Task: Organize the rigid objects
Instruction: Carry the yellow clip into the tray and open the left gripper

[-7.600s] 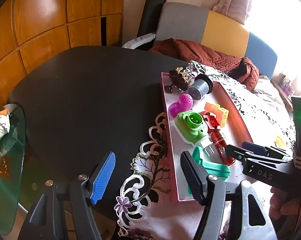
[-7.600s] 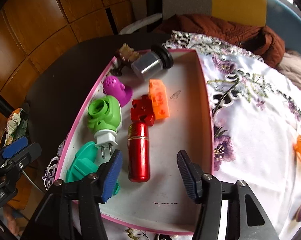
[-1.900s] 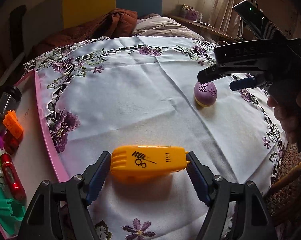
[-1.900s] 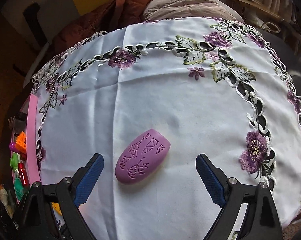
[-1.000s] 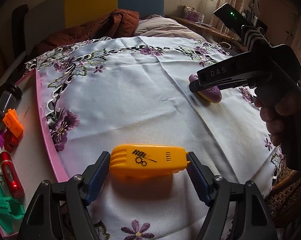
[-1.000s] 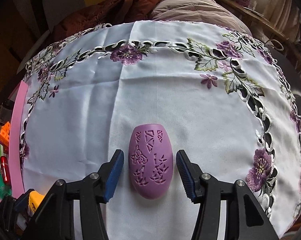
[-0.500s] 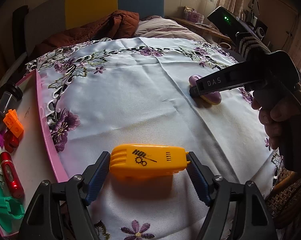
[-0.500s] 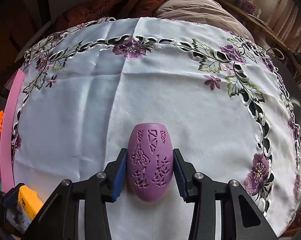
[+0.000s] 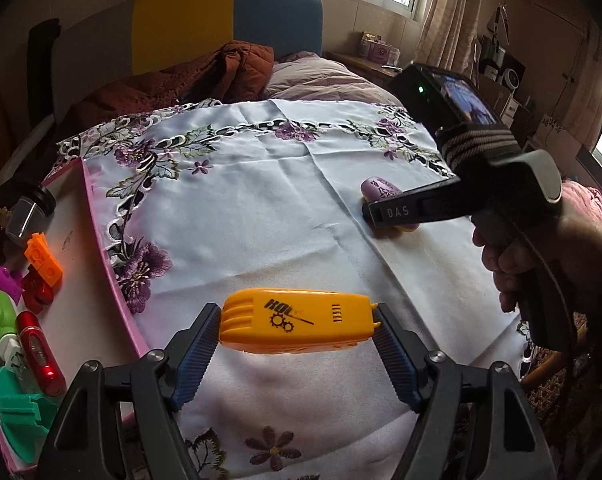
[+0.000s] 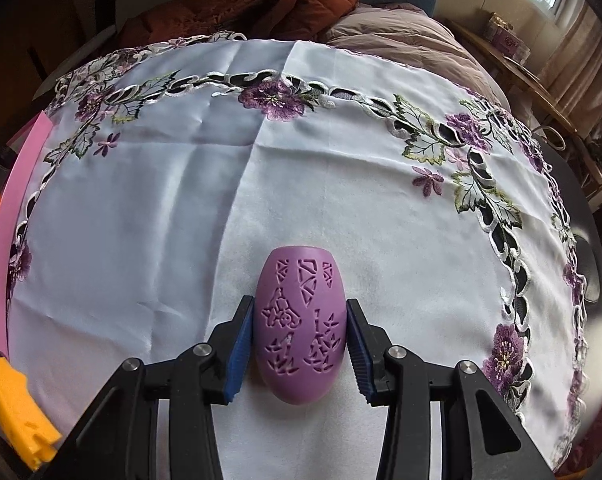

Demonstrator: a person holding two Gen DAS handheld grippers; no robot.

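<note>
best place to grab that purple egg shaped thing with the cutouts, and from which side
Grip the purple egg across its widest middle, coming in low along its long axis from the rounded near end. It lies flat on the tablecloth, so its two curved flanks are the exposed faces. The right gripper is placed that way, pads against both flanks.

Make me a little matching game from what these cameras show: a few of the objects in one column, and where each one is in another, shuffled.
Things:
1. yellow plastic case
2. purple egg-shaped shell
3. red metal tube
4. orange block

Places:
A. lying in the pink tray, nearer the camera, by the green plug
B. between the fingers of the right gripper
C. lying in the pink tray, farther back
D. between the fingers of the left gripper

Pairs: 1-D, 2-B, 3-A, 4-C
</note>
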